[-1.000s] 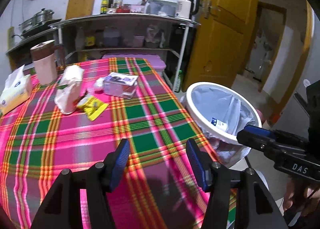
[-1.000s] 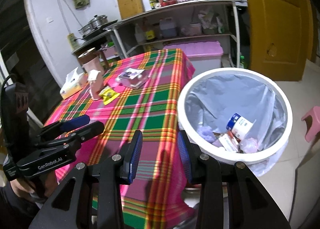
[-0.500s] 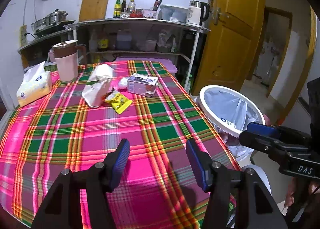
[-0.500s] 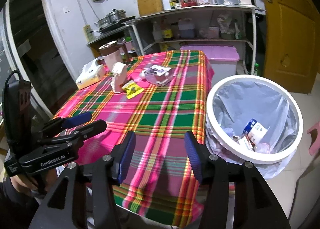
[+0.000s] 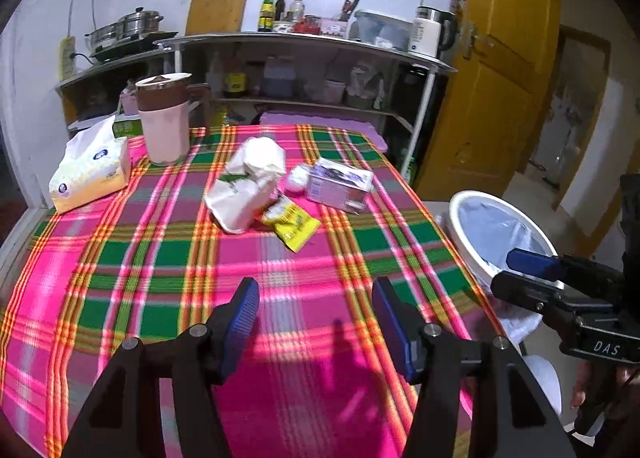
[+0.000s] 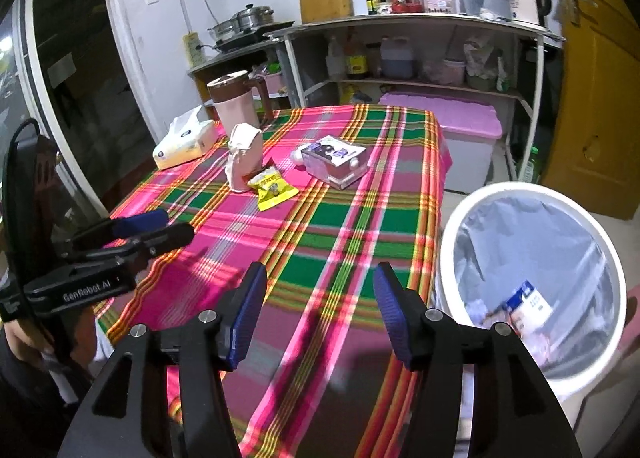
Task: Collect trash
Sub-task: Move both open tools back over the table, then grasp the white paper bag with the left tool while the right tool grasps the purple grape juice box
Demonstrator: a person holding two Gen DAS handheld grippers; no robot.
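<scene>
On the plaid tablecloth [image 5: 168, 258] lie a crumpled white paper bag [image 5: 248, 185], a yellow snack wrapper [image 5: 294, 223], a small white wad [image 5: 298, 179] and a clear plastic box [image 5: 340, 185]; they also show in the right wrist view: bag [image 6: 244, 157], wrapper [image 6: 272, 187], box [image 6: 334, 161]. A white bin [image 6: 532, 290] with a grey liner holds several bits of trash and stands at the table's right. My left gripper [image 5: 314, 322] is open and empty over the near table. My right gripper [image 6: 320, 314] is open and empty over the table's near right corner.
A tissue pack [image 5: 90, 171] and a pink jug [image 5: 164, 121] stand at the table's far left. A metal shelf [image 5: 304, 69] with bottles and a kettle is behind. A pink storage box [image 6: 452, 125] sits under it. A yellow door [image 5: 500, 69] is at the right.
Both grippers have drawn back from the bin and risen, so more of the table is in view. The right gripper's jaws have opened wider. The trash on the table has not moved.
</scene>
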